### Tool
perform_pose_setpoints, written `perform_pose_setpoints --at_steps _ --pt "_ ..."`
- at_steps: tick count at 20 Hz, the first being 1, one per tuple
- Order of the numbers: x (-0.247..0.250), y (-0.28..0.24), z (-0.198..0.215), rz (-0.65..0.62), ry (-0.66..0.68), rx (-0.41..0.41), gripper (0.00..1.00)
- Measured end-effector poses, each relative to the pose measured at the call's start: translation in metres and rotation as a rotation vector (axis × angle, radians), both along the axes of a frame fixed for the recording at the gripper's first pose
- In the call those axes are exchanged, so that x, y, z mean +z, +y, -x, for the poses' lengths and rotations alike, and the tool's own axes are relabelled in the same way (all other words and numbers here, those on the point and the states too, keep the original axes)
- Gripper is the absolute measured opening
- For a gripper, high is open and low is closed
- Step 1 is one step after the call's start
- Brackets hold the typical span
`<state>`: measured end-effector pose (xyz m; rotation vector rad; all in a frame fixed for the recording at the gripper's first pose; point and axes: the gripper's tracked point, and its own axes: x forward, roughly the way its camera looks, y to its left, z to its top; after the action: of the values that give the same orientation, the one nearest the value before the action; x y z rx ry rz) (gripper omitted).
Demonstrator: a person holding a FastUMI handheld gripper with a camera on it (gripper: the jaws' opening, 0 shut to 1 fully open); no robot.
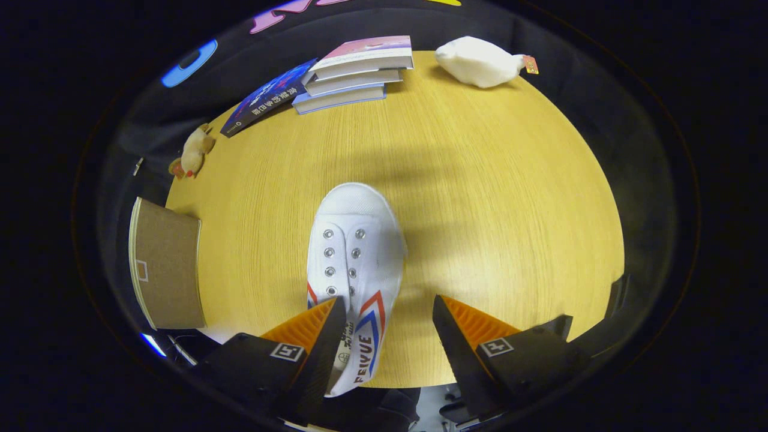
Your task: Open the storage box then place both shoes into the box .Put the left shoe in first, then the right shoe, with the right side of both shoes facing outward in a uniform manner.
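Now the open gripper (389,315) straddles the shoe's (354,264) heel.

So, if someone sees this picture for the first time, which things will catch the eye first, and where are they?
The white shoe stands out first: it lies on the yellow wooden table, toe pointing away, with its heel end between the open gripper fingers, closer to the left one. Beyond it, at the table's far edge, sits a stack of books, with a white plush toy to their right. A brown cardboard box sits left of the shoe.
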<state>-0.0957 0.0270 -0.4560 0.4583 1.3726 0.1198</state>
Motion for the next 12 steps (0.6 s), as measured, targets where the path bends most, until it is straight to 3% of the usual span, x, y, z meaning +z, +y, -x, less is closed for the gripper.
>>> perform_pose_setpoints --at_steps 3,6,9,10,12 --pt "-0.008 0.010 -0.001 -0.018 0.006 0.024 0.90" --pt "-0.026 0.020 -0.003 -0.041 0.020 0.010 0.67" --pt "-0.011 0.011 -0.003 -0.050 0.052 -0.016 0.43" --pt "-0.010 0.009 -0.005 -0.057 0.053 -0.041 0.28" --pt "-0.007 0.008 -0.005 -0.069 0.038 -0.067 0.18"
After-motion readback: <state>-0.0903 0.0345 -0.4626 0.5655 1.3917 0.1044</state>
